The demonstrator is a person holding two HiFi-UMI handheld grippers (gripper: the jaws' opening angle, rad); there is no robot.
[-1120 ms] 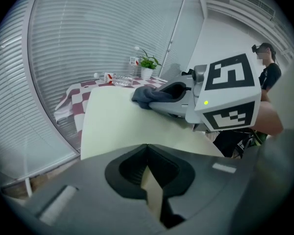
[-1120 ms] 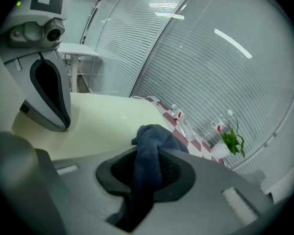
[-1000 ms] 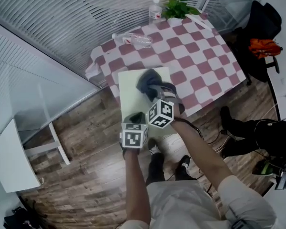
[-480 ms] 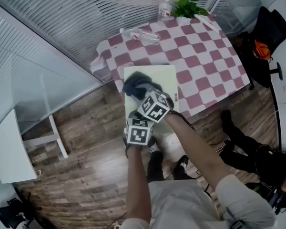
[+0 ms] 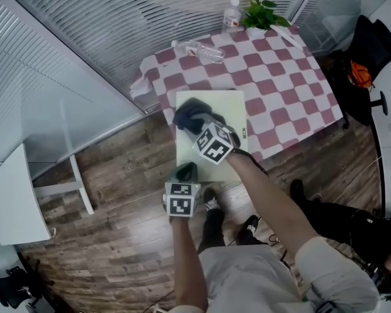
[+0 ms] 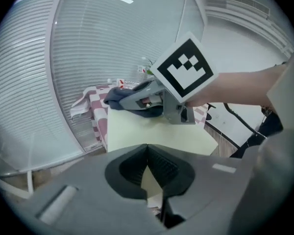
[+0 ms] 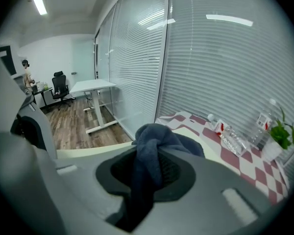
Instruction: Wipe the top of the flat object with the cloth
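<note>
A pale green flat board lies on the checked table and juts out over its near edge. My right gripper is shut on a dark blue cloth, which it presses on the board's left half. In the right gripper view the cloth bunches up between the jaws of that gripper. My left gripper is shut with nothing in it, its tips by the board's near left corner. From the left gripper I see the board, the cloth and the right gripper beyond.
The table has a red and white checked cover. At its far side a plastic bottle lies flat, another bottle stands upright, and there is a potted plant. Blinds run behind. A white desk stands left, a chair right.
The right gripper has swept the cloth leftward across the board. The left gripper has drawn back a little toward me, off the board's near edge.
</note>
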